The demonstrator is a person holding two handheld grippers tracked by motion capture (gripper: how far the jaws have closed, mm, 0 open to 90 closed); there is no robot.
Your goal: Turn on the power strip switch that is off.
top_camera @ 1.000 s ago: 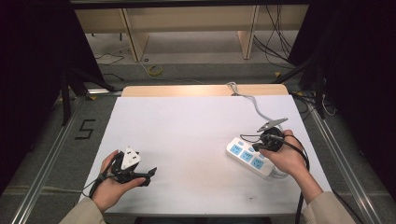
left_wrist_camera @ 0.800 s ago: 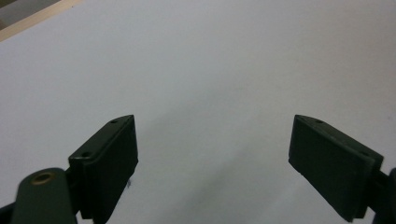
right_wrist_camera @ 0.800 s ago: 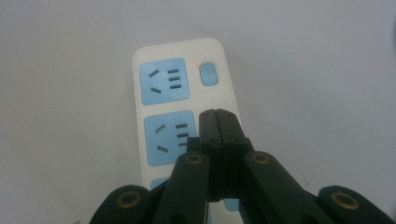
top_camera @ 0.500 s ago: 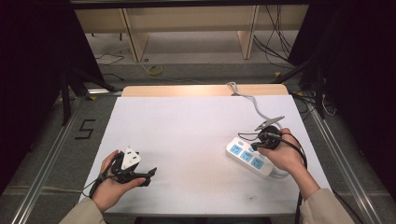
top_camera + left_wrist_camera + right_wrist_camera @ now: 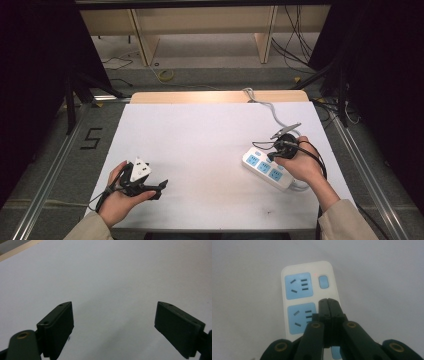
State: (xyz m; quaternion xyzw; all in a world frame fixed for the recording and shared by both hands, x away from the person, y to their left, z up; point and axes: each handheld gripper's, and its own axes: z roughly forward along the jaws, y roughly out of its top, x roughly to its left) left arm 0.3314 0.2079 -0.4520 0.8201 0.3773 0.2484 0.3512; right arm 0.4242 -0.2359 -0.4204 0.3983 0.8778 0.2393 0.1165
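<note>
Nothing has moved: right gripper (image 5: 328,301) hovers over power strip (image 5: 308,293), jaws together.

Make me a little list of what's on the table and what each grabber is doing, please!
table: white top, wooden far edge
power strip: white with blue sockets, lying flat at the right side
switch: small blue button beside a red light
right gripper: jaws shut, nothing between them, over the power strip
left gripper: jaws wide open, nothing between them, over bare table
cord: grey, runs off the far edge
</note>
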